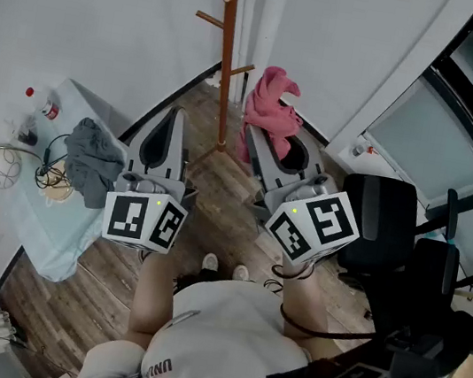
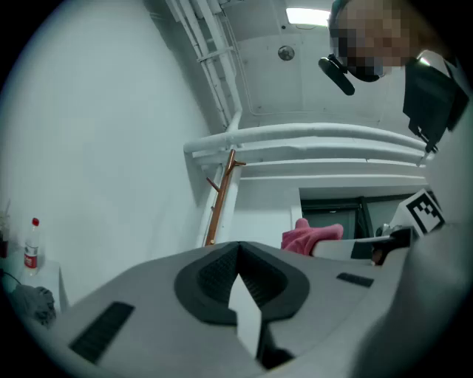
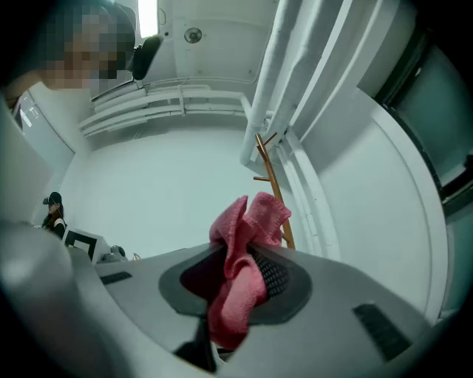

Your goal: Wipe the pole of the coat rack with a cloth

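Note:
The coat rack's brown wooden pole [image 1: 227,52] stands upright by the white wall, with short pegs, and shows again as a pole [image 2: 219,201] and pole [image 3: 273,192] in both gripper views. My right gripper [image 1: 267,140] is shut on a pink cloth [image 1: 270,109], which bunches out of the jaws just right of the pole. In the right gripper view the cloth [image 3: 240,273] hangs through the jaws. My left gripper [image 1: 174,124] is shut and empty, left of the pole's foot.
A light blue table [image 1: 50,229] at the left holds a grey cloth [image 1: 93,160], a small bottle [image 1: 42,103] and cables. A black office chair [image 1: 392,223] stands at the right. White pipes [image 1: 255,25] run up the wall behind the rack.

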A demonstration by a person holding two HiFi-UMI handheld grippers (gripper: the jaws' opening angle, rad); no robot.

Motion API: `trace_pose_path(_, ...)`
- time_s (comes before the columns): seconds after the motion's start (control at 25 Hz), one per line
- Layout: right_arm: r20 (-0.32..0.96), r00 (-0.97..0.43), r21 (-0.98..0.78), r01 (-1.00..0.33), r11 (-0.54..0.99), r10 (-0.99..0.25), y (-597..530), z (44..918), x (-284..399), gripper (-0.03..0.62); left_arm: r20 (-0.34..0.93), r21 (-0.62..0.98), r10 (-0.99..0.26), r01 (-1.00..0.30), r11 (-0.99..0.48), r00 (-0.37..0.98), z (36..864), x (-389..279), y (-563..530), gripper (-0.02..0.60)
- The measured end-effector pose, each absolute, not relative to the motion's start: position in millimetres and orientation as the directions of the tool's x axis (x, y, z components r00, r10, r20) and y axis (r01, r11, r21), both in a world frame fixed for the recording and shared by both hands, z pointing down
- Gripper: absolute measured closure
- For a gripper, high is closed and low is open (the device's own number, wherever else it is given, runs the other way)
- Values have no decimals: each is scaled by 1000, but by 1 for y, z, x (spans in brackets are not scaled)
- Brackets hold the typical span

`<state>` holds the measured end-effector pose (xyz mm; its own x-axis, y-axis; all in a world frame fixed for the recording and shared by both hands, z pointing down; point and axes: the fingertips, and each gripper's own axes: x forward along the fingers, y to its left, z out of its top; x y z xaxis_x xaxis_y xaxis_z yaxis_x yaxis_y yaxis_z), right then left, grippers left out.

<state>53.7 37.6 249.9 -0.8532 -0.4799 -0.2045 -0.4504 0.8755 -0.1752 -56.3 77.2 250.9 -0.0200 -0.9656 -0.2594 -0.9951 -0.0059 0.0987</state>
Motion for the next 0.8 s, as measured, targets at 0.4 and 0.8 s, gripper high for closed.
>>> trace_pose_path(0.4, -196, -855, -187, -449, 874, -481, 36, 252, 52, 505, -246, 90, -969, -996, -1, -21, 250, -57, 76, 572)
trace_pose_path(0.8, -183, -850, -217, -455, 864, -494, 27, 260, 38, 505, -220, 85, -975, -996, -9, -10, 258, -67, 66, 572)
